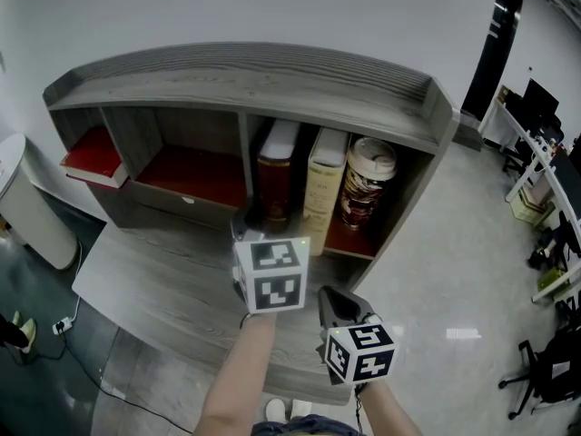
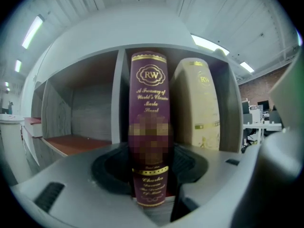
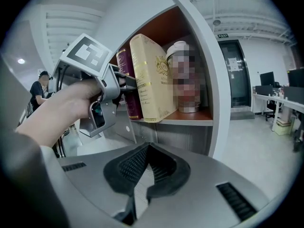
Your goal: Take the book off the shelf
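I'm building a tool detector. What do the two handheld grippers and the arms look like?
Left gripper and right gripper: grey moulded bodies, black ribbed pads, each topped by a white cube with black square markers. Forearms bare, no sleeves.

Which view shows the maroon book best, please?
The left gripper view: the maroon book fills the centre, spine on, between the jaws of the left gripper. The head view shows only its top and upper spine; the right gripper view, a sliver beside the cream book.
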